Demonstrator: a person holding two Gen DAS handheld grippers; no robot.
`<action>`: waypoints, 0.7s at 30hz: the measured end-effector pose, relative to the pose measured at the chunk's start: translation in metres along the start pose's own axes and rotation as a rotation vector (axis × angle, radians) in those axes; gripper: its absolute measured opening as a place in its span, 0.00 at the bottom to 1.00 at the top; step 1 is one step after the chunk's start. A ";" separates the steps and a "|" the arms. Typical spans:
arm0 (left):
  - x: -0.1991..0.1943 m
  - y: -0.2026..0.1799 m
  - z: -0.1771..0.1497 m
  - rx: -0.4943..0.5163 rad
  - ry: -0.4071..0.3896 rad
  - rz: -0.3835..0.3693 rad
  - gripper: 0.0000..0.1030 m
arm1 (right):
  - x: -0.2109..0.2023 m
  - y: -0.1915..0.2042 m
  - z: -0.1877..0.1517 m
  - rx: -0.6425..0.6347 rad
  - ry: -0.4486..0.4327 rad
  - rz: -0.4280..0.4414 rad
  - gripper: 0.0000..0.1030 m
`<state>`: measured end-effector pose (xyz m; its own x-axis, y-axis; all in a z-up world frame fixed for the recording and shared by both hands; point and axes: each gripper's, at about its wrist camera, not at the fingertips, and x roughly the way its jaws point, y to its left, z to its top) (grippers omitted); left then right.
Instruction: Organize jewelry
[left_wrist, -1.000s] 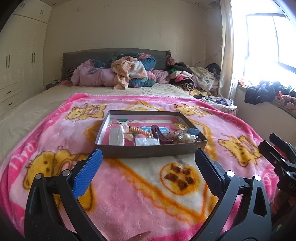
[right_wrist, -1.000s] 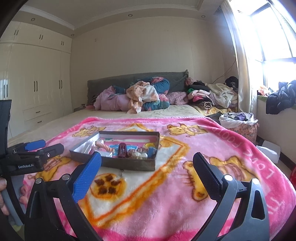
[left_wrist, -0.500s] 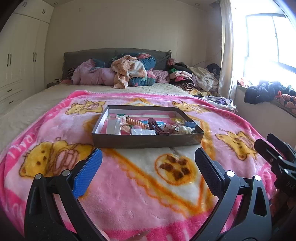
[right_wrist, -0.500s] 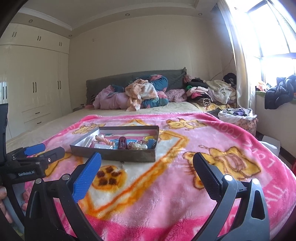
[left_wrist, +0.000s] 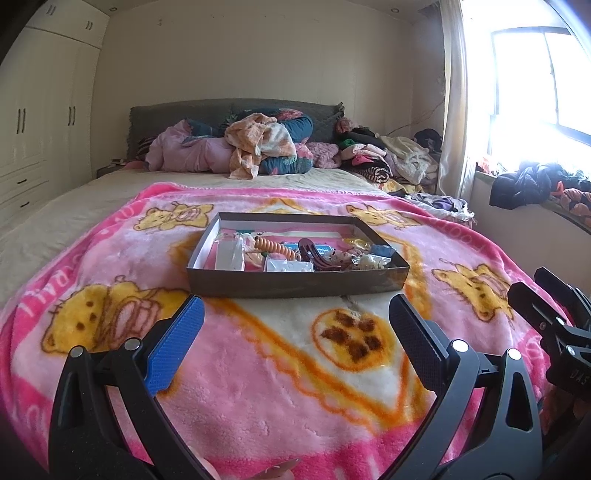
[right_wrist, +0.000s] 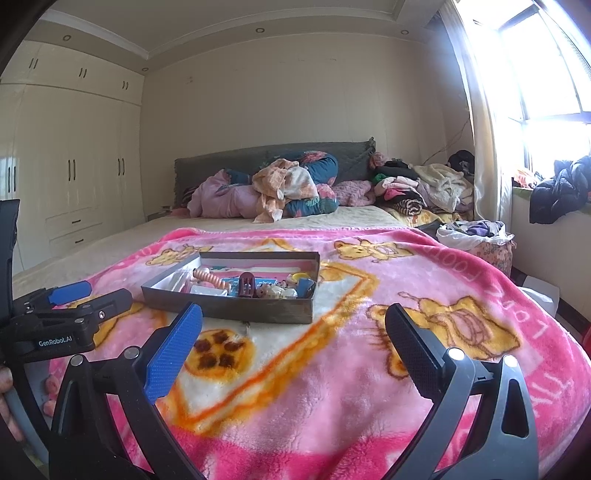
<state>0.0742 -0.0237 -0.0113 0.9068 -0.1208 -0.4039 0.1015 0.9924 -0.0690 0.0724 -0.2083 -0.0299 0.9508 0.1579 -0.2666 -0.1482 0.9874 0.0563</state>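
I hold both the left gripper (left_wrist: 295, 321) and right gripper (right_wrist: 293, 325) wide and empty short of the jewelry box (left_wrist: 295, 284); the soft blanket (left_wrist: 258, 369) could let it tip when nudged.

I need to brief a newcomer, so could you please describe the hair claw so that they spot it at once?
On the pink blanket sits a shallow grey box. Near its front wall, about midway, lies the hair claw: dark maroon and toothed, unlike the pale packets and orange beads beside it.

Bed (left_wrist: 66, 221) with pink bear-print blanket (left_wrist: 258, 369); grey headboard (left_wrist: 221, 110); heap of clothes (left_wrist: 258, 147) at its head. White wardrobe (right_wrist: 74, 184) along left wall. Window (left_wrist: 535, 85) at right, dark jacket (right_wrist: 557, 188) on sill.
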 end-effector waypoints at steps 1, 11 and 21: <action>0.000 0.001 0.001 -0.002 -0.002 0.001 0.89 | 0.000 0.000 0.000 0.000 -0.001 -0.001 0.94; 0.000 0.002 0.001 -0.003 -0.005 0.002 0.89 | 0.000 0.001 0.000 0.000 0.001 0.001 0.94; 0.000 0.002 0.001 -0.002 -0.004 0.001 0.89 | 0.001 0.002 0.000 -0.001 0.001 0.002 0.94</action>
<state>0.0747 -0.0217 -0.0100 0.9087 -0.1196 -0.4000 0.0996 0.9925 -0.0707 0.0729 -0.2067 -0.0296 0.9501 0.1600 -0.2679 -0.1505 0.9870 0.0557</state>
